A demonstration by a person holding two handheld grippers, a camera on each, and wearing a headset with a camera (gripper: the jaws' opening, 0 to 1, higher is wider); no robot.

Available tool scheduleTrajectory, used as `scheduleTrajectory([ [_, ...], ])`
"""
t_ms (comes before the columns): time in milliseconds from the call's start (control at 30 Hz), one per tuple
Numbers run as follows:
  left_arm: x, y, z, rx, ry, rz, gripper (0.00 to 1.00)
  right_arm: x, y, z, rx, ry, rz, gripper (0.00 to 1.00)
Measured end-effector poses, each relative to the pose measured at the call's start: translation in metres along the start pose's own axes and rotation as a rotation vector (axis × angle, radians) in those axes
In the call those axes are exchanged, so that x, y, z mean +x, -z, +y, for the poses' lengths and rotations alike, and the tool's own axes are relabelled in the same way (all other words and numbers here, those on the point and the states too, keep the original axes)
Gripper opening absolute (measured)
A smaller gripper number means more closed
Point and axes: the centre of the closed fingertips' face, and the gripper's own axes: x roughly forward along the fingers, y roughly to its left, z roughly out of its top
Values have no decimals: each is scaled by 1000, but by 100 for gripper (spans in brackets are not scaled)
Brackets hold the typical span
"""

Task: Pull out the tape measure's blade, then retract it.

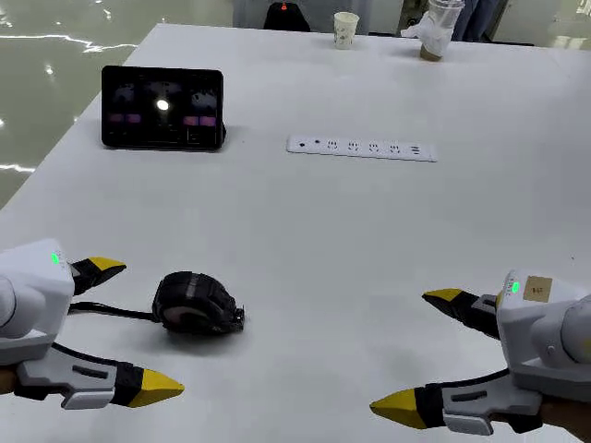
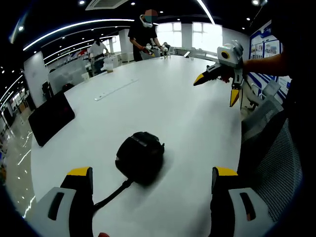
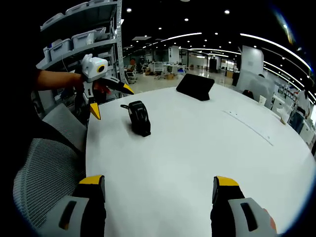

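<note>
Here the tape measure (image 1: 196, 303) lies on the white tabletop (image 1: 369, 231), near the left side, a dark rounded case with its blade apparently fully wound in; the blade's hook is too small to make out with certainty. A thin black strap (image 1: 111, 312) trails left from the case towards the left tool (image 1: 138, 327), whose 2 yellow-tipped jaws stand wide apart and hold nothing, with the case just beyond them. In the left gripper view the case sits between and ahead of the jaws, touching neither. The right tool (image 1: 408, 351) hovers at the near right, well apart from the case, its jaws also spread wide and empty. A dark tablet (image 1: 162, 108) and a white power strip (image 1: 361, 148) lie farther back, clear of the work.

By my judgement the pull has not begun, and several things could spoil it:
- The case rests loose on a smooth surface. If 1 tool tugs the blade before the other clamps the case firmly, the whole thing will probably slide instead of paying out.
- The hook is a small target for pointed tips, so a shallow pinch may slip off.
- The strap could get caught in the left jaws in place of the case.
- Letting go abruptly may whip the blade back and jolt the case.
</note>
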Motion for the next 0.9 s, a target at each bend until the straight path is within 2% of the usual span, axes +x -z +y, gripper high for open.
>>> scheduleTrajectory([
  [433,7,-1,4,50,41,27,93,10,-4,-2,-36,-36,18,82],
  [900,14,-5,7,117,95,41,74,25,-10,-5,-97,-71,45,73],
])
